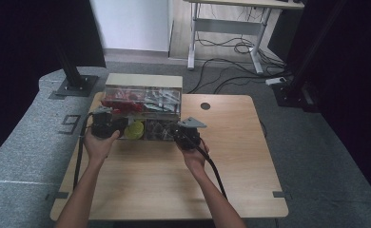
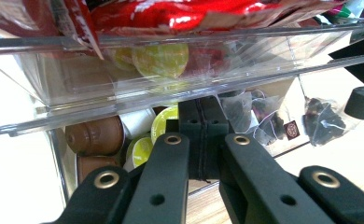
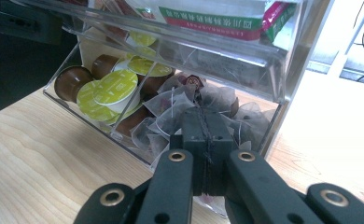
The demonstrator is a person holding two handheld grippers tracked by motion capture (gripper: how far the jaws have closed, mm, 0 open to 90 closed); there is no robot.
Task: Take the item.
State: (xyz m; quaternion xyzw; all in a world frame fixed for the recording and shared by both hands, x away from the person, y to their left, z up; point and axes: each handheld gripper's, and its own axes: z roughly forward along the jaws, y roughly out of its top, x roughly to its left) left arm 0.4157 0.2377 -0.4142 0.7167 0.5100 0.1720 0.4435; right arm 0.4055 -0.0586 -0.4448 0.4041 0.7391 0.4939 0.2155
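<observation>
A clear plastic organizer [image 1: 143, 81] stands at the back of the wooden table [image 1: 174, 180]. Its lower drawer [image 3: 73, 105] is tipped outward. That drawer holds yellow-green capsules [image 3: 108, 88], brown capsules [image 3: 70, 79] and mesh tea bags [image 3: 171, 112]. Red packets [image 2: 171, 14] fill the upper drawer. My left gripper [image 2: 203, 105] is shut, its tips against the front of the lower drawer beside the capsules [image 2: 164, 121]. My right gripper [image 3: 203, 116] is shut too, its tips at the drawer's front wall before the tea bags. From above, the left gripper [image 1: 119, 127] and right gripper [image 1: 181, 129] flank the drawer.
A round hole [image 1: 205, 105] lies in the table right of the organizer. A black stand base [image 1: 74, 85] sits off the back left corner. Cables [image 1: 231, 47] and white desk legs [image 1: 191, 38] are on the floor behind. Bare wood stretches in front of the hands.
</observation>
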